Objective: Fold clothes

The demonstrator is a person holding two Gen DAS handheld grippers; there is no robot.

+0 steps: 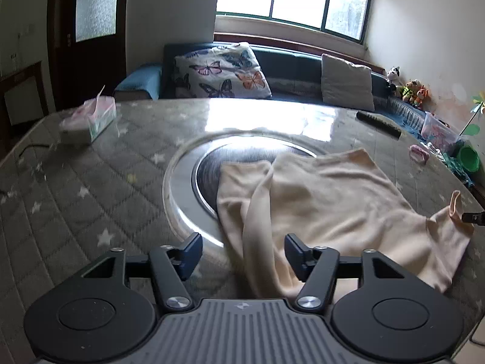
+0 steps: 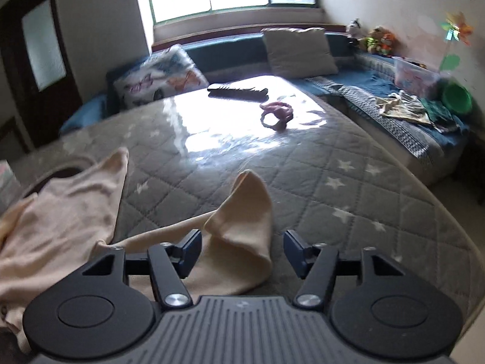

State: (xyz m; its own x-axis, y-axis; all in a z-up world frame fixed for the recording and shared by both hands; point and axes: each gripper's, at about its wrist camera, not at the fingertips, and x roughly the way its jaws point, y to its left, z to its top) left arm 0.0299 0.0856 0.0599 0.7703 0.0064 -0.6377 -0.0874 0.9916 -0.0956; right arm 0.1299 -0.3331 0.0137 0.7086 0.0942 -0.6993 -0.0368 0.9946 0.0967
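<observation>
A cream garment (image 1: 327,200) lies spread on the grey quilted table cover (image 1: 91,188), partly over a round metal inset (image 1: 188,182). One sleeve runs toward my left gripper (image 1: 242,253), which is open, with the sleeve lying between its fingers. In the right wrist view the garment (image 2: 60,212) lies at the left and a raised sleeve end (image 2: 245,212) sits between the fingers of my right gripper (image 2: 242,250), which is open. The right gripper's tip shows at the right edge of the left wrist view (image 1: 473,217), beside the sleeve end.
A tissue box (image 1: 91,118) stands at the table's far left. A black remote (image 2: 238,91) and a pink ring-shaped object (image 2: 277,113) lie at the far side. A sofa with cushions (image 1: 224,72) and toys runs behind and to the right.
</observation>
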